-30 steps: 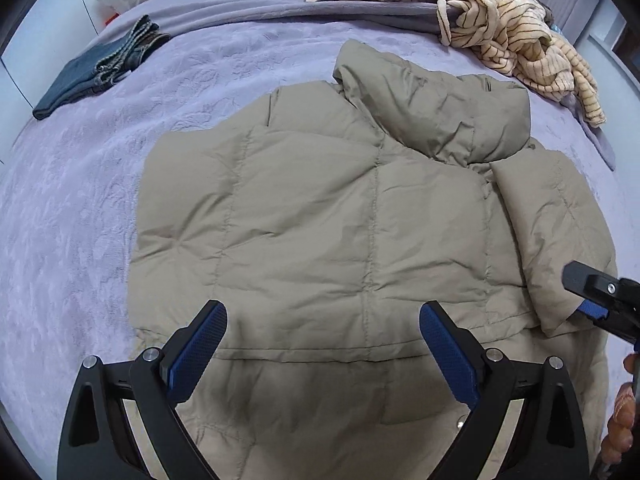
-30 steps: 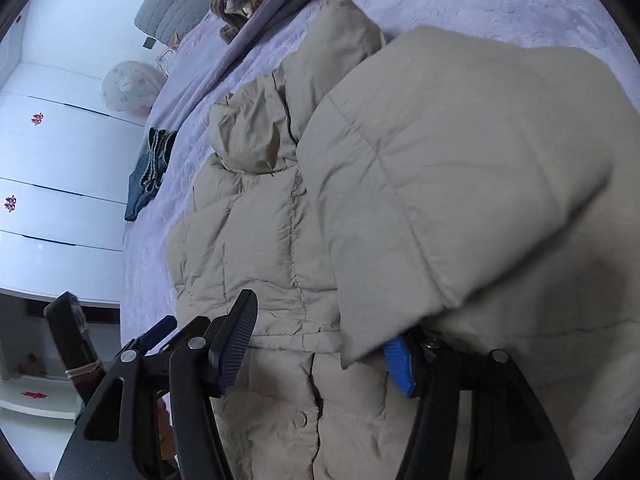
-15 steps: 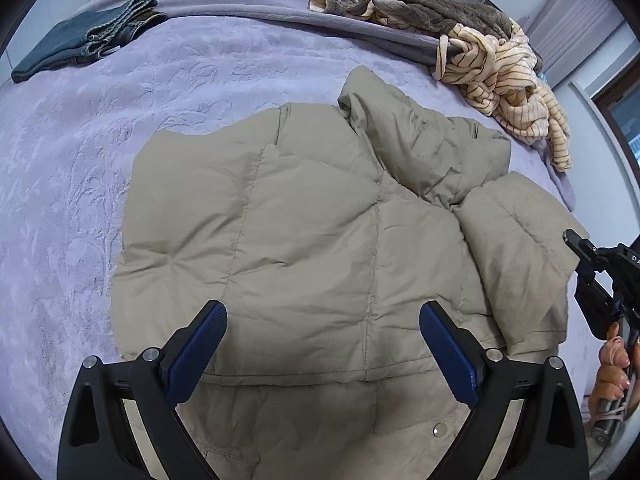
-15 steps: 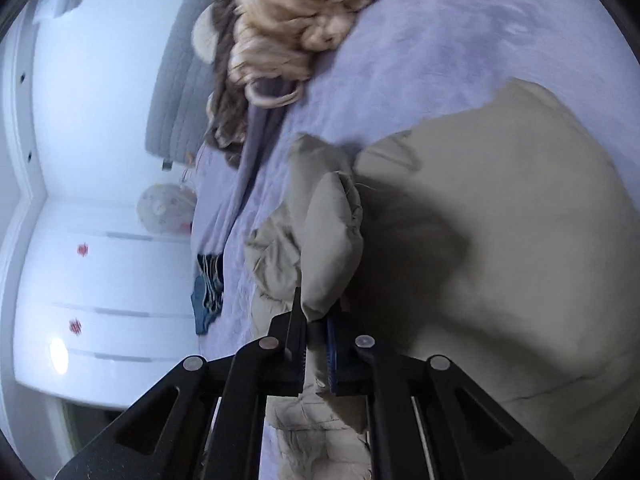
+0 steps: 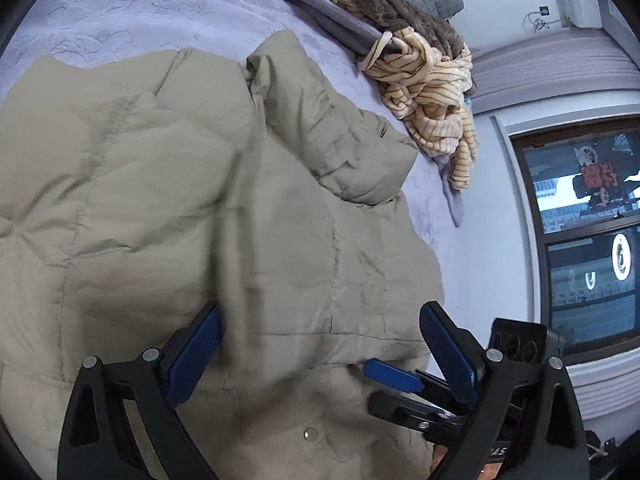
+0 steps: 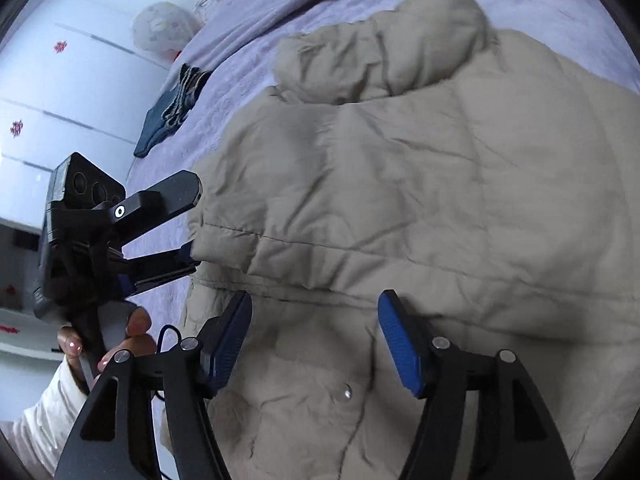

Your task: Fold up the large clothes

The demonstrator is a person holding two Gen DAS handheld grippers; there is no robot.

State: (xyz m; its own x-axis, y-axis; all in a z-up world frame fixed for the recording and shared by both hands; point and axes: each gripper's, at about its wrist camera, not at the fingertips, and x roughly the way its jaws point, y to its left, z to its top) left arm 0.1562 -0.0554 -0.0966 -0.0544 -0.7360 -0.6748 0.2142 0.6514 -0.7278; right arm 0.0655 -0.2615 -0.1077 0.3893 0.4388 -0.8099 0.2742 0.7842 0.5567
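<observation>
Two grippers: both hang over the near hem of one puffer jacket, neither clamped on it.
Left gripper (image 5: 320,354): blue-padded fingers spread wide apart, with khaki cloth lying between and beneath them; I cannot tell whether the pads touch it.
Right gripper (image 6: 316,340): fingers likewise spread wide, nothing pinched between them, a metal snap button (image 6: 347,392) showing on the cloth just below the gap.
Right gripper in the left view: it comes in low from the right, one blue pad lying near the jacket's lower right edge.
Left gripper in the right view: it reaches in from the left, tips near a folded edge of the jacket, gripped by a hand (image 6: 116,340) with pale painted nails and a white cuff.
Puffer jacket (image 5: 168,200): khaki, quilted, spread flat on the bed and filling the middle of both views; a padded fold lies across its body, the hood (image 5: 328,128) bunched at the far end.
Bed cover (image 5: 120,12): lilac, embossed, showing around the jacket on the left and far sides.
Folded jeans (image 6: 172,108): dark blue, well apart from the jacket, far left in the right view.
Striped garment (image 5: 432,92): cream with thin dark lines, heaped at the far right edge of the bed with a brown fuzzy piece (image 5: 396,8) behind it.
Window (image 5: 580,240): dark-framed, on the right wall beyond the bed.
</observation>
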